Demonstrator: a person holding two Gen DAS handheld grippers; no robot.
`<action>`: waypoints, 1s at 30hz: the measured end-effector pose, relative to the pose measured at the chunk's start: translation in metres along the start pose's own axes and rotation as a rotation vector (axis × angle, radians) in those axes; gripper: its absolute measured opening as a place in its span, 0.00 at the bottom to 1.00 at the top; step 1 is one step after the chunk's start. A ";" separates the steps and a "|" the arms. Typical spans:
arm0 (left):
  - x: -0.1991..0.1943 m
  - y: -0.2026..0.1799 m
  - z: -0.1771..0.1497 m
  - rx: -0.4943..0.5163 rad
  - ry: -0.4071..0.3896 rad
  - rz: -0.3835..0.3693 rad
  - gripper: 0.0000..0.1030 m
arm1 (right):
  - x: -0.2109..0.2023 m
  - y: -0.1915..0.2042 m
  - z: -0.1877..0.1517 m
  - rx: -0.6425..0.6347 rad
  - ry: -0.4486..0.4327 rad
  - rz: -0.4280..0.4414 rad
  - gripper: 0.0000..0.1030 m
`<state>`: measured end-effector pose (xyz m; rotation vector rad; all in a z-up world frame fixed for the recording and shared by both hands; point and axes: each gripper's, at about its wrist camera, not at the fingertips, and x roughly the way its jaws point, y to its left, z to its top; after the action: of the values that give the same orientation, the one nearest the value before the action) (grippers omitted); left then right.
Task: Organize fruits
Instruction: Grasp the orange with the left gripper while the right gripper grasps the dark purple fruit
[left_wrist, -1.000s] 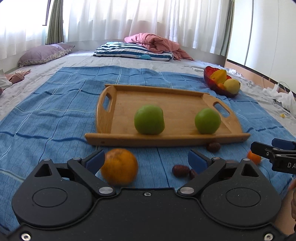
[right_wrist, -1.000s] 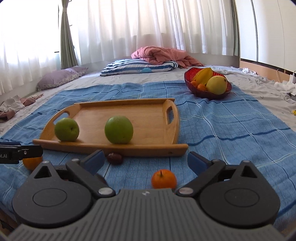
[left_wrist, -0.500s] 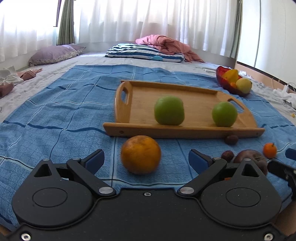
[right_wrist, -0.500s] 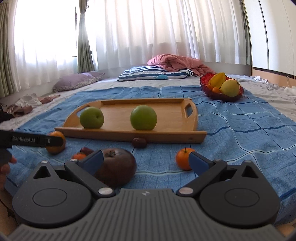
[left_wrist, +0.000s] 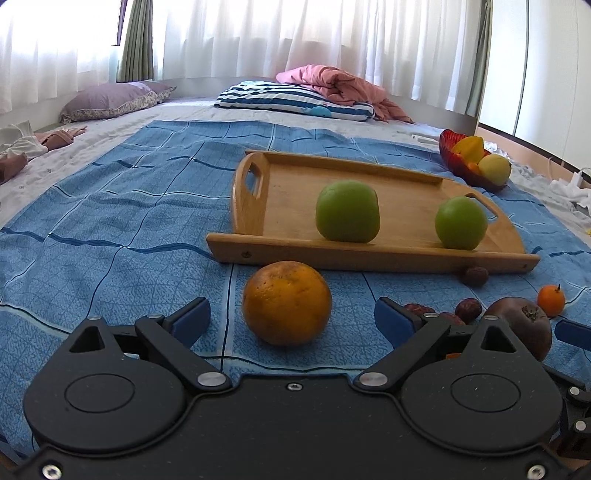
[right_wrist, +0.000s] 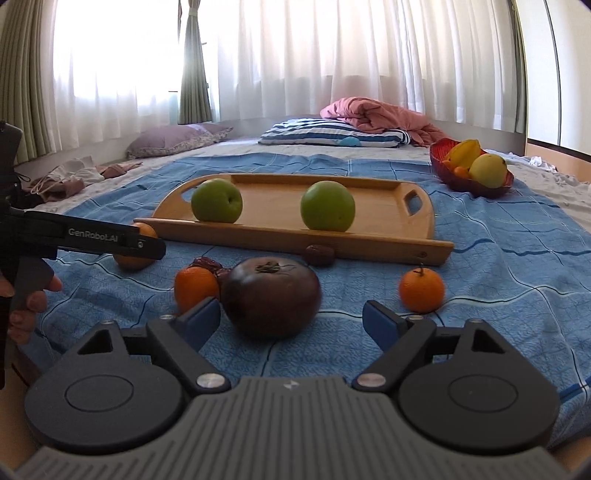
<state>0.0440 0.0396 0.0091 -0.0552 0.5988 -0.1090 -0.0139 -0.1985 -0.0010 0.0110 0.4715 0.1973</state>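
the big orange (left_wrist: 287, 302) is round and bumpy; the left gripper (left_wrist: 291, 319) fingers stand apart around it, not touching. the dark round fruit (right_wrist: 271, 295) sits between the right gripper (right_wrist: 290, 323) fingers, which are closing. the left gripper's side reads "genroboai".

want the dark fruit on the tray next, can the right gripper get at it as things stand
Probably yes. The dark fruit lies on the blue cloth right ahead of the right gripper, whose jaws are closing with nothing yet between them. The small orange beside its left finger is the only crowding.

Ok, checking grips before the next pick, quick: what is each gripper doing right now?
Left gripper: open, orange between its fingers, not gripped.
Right gripper: jaws closing around the dark fruit, not yet gripping.
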 end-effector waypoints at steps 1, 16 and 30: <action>0.001 0.000 0.000 0.000 0.000 0.001 0.91 | 0.001 0.001 0.000 -0.004 -0.003 0.000 0.89; 0.009 -0.001 -0.003 0.008 0.011 -0.012 0.76 | 0.016 0.011 0.004 0.002 0.000 0.015 0.87; 0.011 0.001 -0.003 -0.003 0.010 -0.012 0.58 | 0.019 0.007 0.008 0.048 0.004 0.019 0.79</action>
<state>0.0515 0.0393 0.0001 -0.0611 0.6088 -0.1198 0.0052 -0.1872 -0.0023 0.0621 0.4806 0.2043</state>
